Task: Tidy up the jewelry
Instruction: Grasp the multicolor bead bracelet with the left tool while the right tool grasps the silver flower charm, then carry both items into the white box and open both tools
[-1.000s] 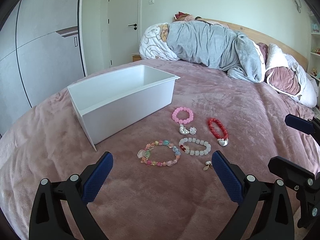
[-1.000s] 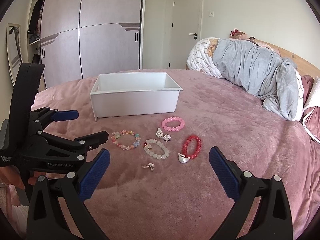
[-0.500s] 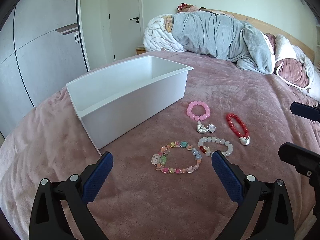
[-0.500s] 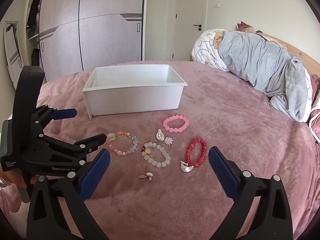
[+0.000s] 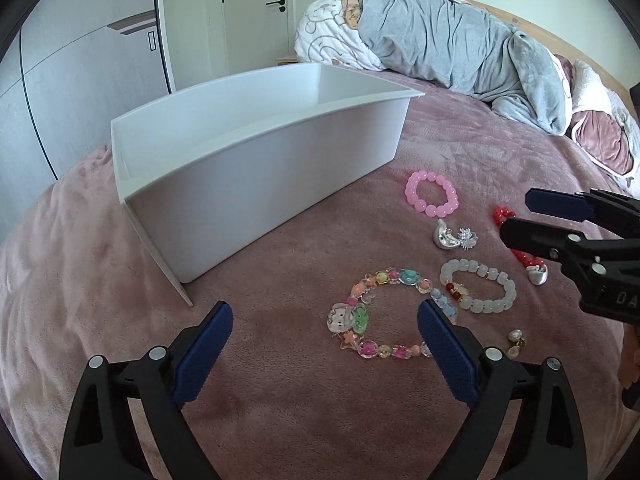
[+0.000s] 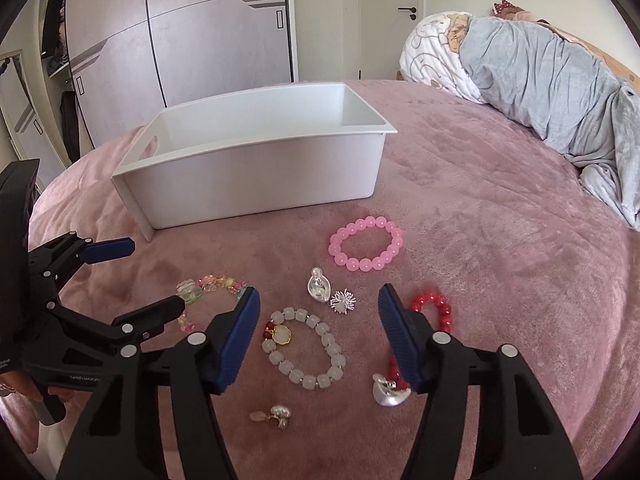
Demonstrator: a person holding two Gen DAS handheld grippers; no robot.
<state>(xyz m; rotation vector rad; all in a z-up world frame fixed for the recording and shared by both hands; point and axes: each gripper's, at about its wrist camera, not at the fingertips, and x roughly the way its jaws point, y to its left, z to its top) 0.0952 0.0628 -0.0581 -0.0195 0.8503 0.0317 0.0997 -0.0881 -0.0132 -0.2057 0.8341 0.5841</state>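
Partly hidden: red bracelet (image 6: 436, 309) behind right claw (image 6: 318, 334).

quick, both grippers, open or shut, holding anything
Left gripper: open, holding nothing.
Right gripper: open, holding nothing.

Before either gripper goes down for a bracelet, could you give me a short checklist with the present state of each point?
1. Left gripper open, nothing held: ok.
2. Right gripper open, nothing held: ok.
3. White bin upright with its mouth unobstructed: ok.
4. White bead bracelet lying between the right gripper's fingers, apart from the silver charm: ok.
5. Multicolour bracelet centred for the left gripper: not ok, it lies toward the right finger.
6. Red bracelet fully visible: not ok, partly hidden by the right finger.
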